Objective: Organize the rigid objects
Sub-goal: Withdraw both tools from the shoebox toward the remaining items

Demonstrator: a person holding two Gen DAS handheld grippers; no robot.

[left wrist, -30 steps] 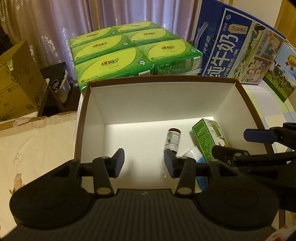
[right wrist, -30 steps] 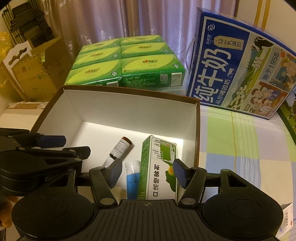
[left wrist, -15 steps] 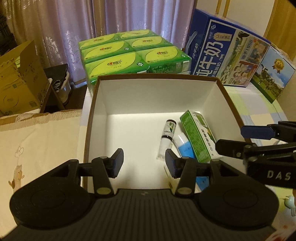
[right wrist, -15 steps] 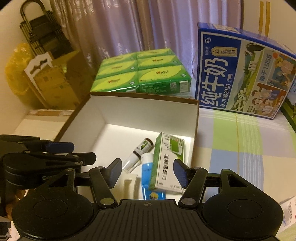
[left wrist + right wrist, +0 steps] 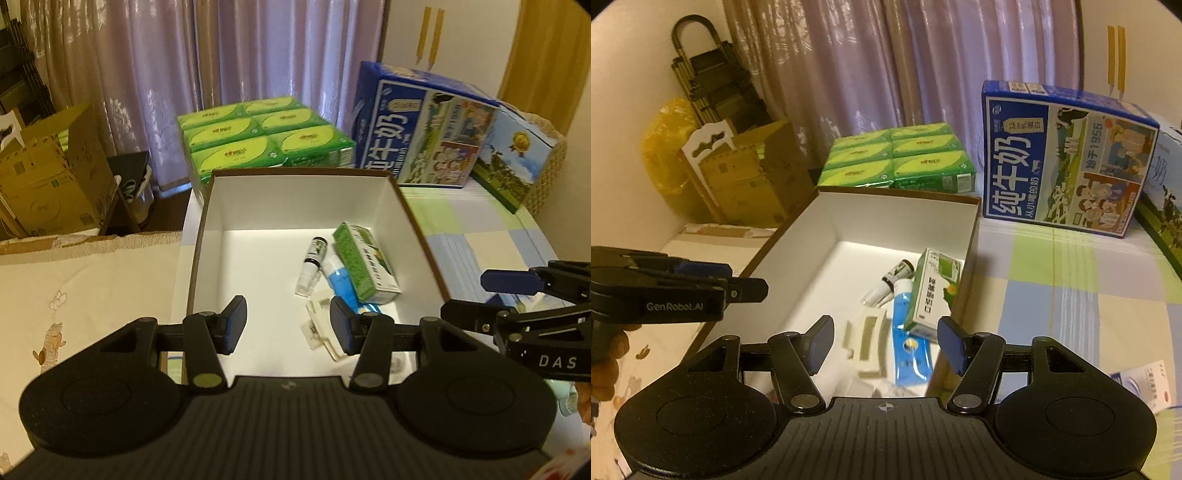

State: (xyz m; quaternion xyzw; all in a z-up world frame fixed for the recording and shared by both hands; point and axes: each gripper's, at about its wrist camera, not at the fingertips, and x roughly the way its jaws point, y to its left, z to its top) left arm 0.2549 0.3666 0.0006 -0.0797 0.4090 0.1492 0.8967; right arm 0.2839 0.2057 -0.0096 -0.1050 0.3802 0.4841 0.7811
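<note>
A green carton (image 5: 365, 262), small vial (image 5: 312, 264) and blue tube (image 5: 908, 334) are lying side by side along the right wall of the open box (image 5: 295, 192), presumably leaving its left side free. The left gripper (image 5: 284, 325) and right gripper (image 5: 882, 341) are hovering above its near edge, jaws apart and gripping nothing

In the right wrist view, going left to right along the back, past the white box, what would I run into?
Yellow bag → cardboard box → green tissue packs → blue milk carton.
</note>
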